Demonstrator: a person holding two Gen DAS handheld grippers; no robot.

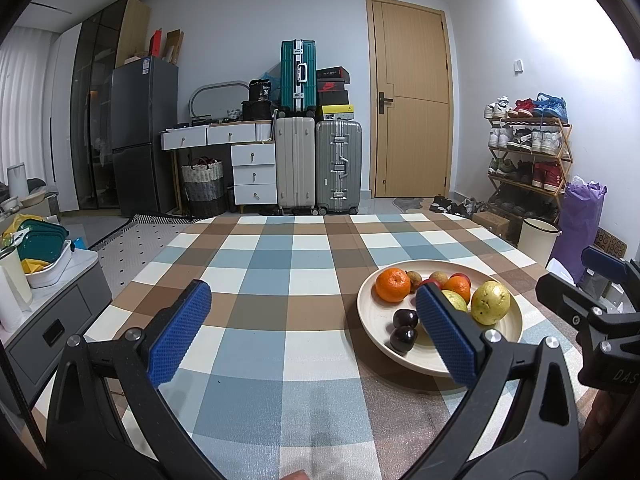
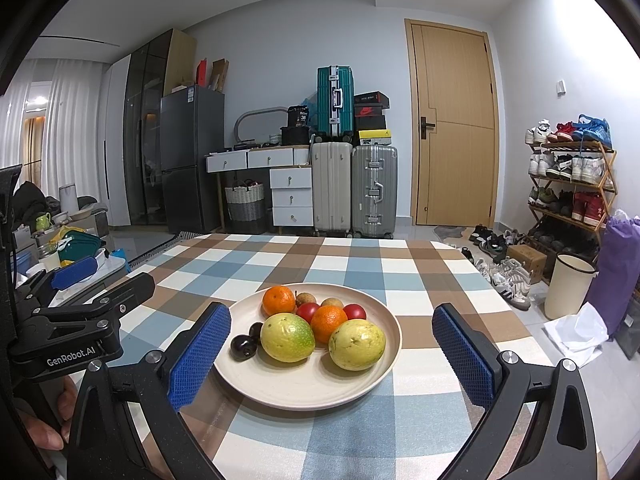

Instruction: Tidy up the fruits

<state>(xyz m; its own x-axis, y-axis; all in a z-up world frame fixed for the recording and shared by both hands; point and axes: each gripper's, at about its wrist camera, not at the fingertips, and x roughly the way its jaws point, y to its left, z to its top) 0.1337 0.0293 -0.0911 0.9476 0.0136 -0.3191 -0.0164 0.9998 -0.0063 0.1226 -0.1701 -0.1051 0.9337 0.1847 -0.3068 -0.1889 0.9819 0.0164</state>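
Both the left gripper (image 1: 314, 330) and right gripper (image 2: 332, 354) hold jaws wide apart, empty, above the checked-cloth desk (image 1: 272, 264); the round cream plate (image 2: 304, 390) carries 2 oranges (image 2: 279, 300).

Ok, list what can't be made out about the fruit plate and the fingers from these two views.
- Left wrist view: the left gripper's right finger covers part of the plate, hiding most of one yellow-green fruit and the red fruits behind.
- Left wrist view: the right gripper is cut off by the frame edge; its fingers' spacing is unclear.
- Right wrist view: the small brown fruits at the plate's back are too small to identify.
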